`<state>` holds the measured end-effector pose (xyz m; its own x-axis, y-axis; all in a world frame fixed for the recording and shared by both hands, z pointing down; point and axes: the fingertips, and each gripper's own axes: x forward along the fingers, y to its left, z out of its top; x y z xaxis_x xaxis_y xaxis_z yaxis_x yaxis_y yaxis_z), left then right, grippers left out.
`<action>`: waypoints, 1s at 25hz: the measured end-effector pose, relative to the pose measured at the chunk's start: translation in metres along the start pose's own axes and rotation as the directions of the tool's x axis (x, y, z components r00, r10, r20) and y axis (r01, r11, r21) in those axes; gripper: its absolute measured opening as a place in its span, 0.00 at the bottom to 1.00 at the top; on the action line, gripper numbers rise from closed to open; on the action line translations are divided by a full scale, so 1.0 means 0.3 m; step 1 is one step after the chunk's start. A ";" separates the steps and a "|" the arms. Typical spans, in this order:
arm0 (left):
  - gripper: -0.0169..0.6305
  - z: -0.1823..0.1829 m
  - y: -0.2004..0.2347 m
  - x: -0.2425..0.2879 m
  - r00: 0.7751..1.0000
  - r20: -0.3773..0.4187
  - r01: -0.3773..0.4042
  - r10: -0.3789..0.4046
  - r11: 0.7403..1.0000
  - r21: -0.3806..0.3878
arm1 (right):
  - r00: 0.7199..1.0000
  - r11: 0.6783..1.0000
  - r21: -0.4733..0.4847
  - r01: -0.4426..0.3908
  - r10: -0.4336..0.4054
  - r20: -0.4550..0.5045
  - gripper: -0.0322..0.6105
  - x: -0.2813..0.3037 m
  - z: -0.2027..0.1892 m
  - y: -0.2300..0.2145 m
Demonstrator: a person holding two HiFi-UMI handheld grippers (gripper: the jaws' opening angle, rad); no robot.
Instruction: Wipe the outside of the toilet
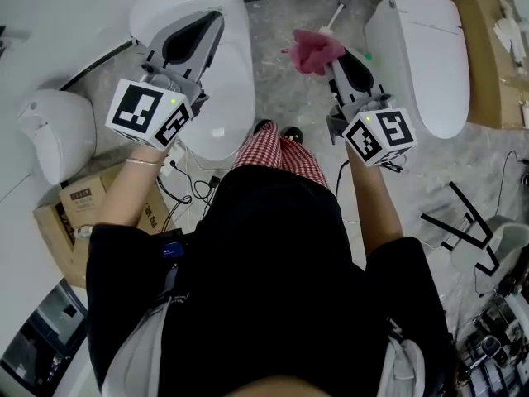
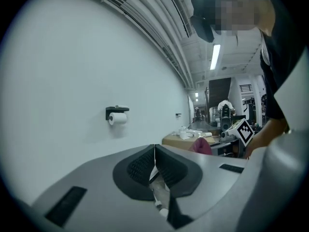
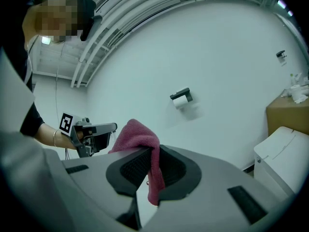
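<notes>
Checked trousers [image 1: 277,155]: red-and-white cloth was seen right below the head camera, under a black top, with one arm stretched out to either side.
Left hand-held gripper [image 1: 212,20]: its jaws were pressed together tip to tip, and nothing was held between them. It was raised over the lid of the glossy white oval toilet [image 1: 227,98].
Right hand-held gripper [image 3: 152,154]: its jaws were clamped on a dark pink terry cloth [image 1: 314,50].
Cloth: it was bunched above the jaw tips, and one fold hung down between the pads. It was held over the grey speckled floor [image 1: 281,81], between the two toilets and apart from both.
Oval toilet: it was set at the person's left front, its lid shut and its foot close to the person's shoes.
Second white toilet with a flat lid [image 1: 430,56]: it was placed just right of the right hand-held gripper, lid down.
Brown cardboard box [image 1: 83,213]: it was laid on the floor at the left, beside the oval toilet, with black cables [image 1: 194,190] trailing next to it.
Plain white wall [image 2: 72,81]: it was seen behind both toilets.
Black holder with a white paper roll [image 2: 117,115]: it was fixed to that wall, well above the jaws in both gripper views.
</notes>
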<state>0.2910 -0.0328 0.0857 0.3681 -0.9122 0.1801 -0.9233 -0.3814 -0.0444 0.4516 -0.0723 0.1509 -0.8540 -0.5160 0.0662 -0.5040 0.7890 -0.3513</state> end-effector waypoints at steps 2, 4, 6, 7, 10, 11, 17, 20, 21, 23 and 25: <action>0.04 -0.032 0.008 0.033 1.000 -0.024 -0.006 0.006 1.000 -0.009 | 1.000 1.000 -0.005 -0.010 0.010 -0.009 0.14 0.035 -0.011 -0.012; 0.04 -0.048 0.026 0.079 1.000 -0.022 -0.020 0.019 1.000 -0.016 | 1.000 1.000 -0.009 -0.012 0.012 -0.013 0.14 0.076 -0.014 -0.030; 0.04 -0.071 0.041 0.133 0.999 -0.022 -0.041 0.040 0.999 -0.012 | 1.000 1.000 -0.009 -0.009 0.009 -0.019 0.14 0.119 -0.017 -0.052; 0.04 -0.090 0.037 0.165 0.999 -0.029 -0.044 0.044 0.999 -0.014 | 1.000 1.000 -0.008 -0.008 0.008 -0.025 0.14 0.136 -0.022 -0.064; 0.04 -0.146 -0.009 0.270 0.999 -0.041 0.004 -0.006 0.999 -0.047 | 0.998 1.000 -0.014 -0.011 0.010 -0.059 0.14 0.182 -0.045 -0.104; 0.04 -0.156 -0.018 0.300 0.999 -0.034 0.024 -0.026 0.998 -0.054 | 0.997 1.000 -0.017 -0.010 0.008 -0.071 0.14 0.201 -0.054 -0.120; 0.04 -0.271 0.089 0.409 0.999 -0.040 -0.024 0.020 0.995 -0.102 | 0.989 0.999 -0.043 -0.006 0.000 -0.147 0.14 0.356 -0.145 -0.206; 0.04 -0.362 0.177 0.428 0.996 -0.037 -0.092 0.087 0.983 -0.161 | 0.982 0.999 -0.049 -0.020 0.010 -0.188 0.14 0.447 -0.216 -0.236; 0.04 -0.394 0.208 0.429 0.993 -0.040 -0.113 0.108 0.980 -0.167 | 0.980 0.999 -0.047 -0.026 0.016 -0.200 0.14 0.480 -0.243 -0.243; 0.04 -0.458 0.266 0.422 0.987 -0.052 -0.161 0.154 0.974 -0.158 | 0.975 0.998 -0.050 -0.038 0.026 -0.222 0.14 0.537 -0.303 -0.251; 0.04 -0.527 0.326 0.422 0.977 -0.067 -0.211 0.203 0.965 -0.159 | 0.972 0.996 -0.067 -0.056 0.039 -0.233 0.14 0.595 -0.359 -0.261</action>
<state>0.2301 -0.1617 0.2594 0.1650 -0.9585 0.2327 -0.9856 -0.1515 0.0750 0.3247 -0.1903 0.2908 -0.8796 -0.3929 0.2681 -0.4628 0.8373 -0.2912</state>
